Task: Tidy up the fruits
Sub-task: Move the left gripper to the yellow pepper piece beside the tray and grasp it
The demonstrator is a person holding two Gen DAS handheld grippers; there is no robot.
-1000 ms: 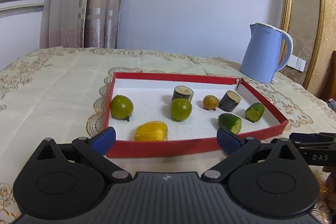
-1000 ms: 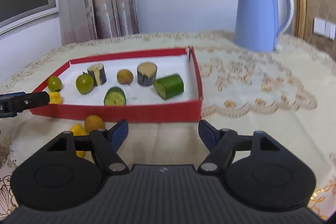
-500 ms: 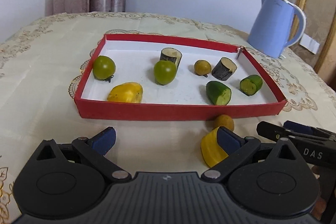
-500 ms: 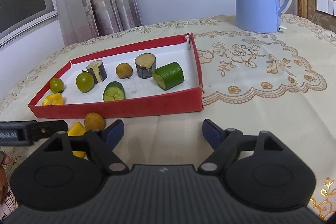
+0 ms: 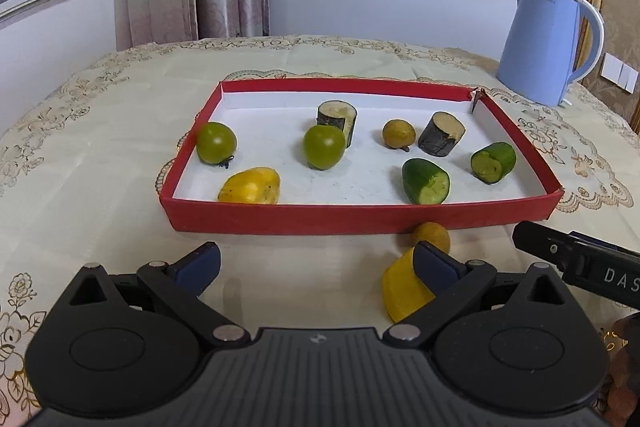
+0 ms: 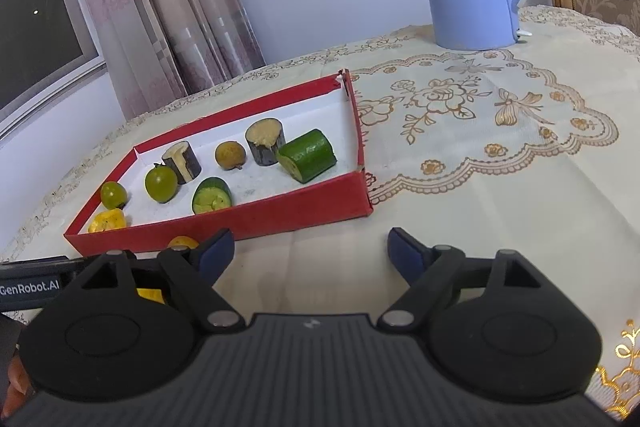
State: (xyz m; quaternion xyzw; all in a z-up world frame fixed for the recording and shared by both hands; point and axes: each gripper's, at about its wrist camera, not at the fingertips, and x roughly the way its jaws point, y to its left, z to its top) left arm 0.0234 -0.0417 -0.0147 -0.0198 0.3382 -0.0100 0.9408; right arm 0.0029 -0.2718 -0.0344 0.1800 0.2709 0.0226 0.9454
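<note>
Fruits lay mostly inside red tray [image 5: 360,219], long axis running left to right. Yellow piece [image 5: 402,293] and small brown fruit [image 5: 434,233] sat outside on tablecloth [image 5: 100,167], close against near wall. Left gripper [image 5: 316,263] spread wide, gripping nothing, one finger touching yellow piece. Right gripper [image 6: 310,247] likewise spread, unloaded. Kettle [image 5: 548,45] stood well beyond tray's far right corner.

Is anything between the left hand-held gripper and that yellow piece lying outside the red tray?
Nothing visible. The yellow piece lies on the tablecloth by the right finger of the open left hand-held gripper. A small brown fruit sits just beyond it, against the front wall of the red tray.
</note>
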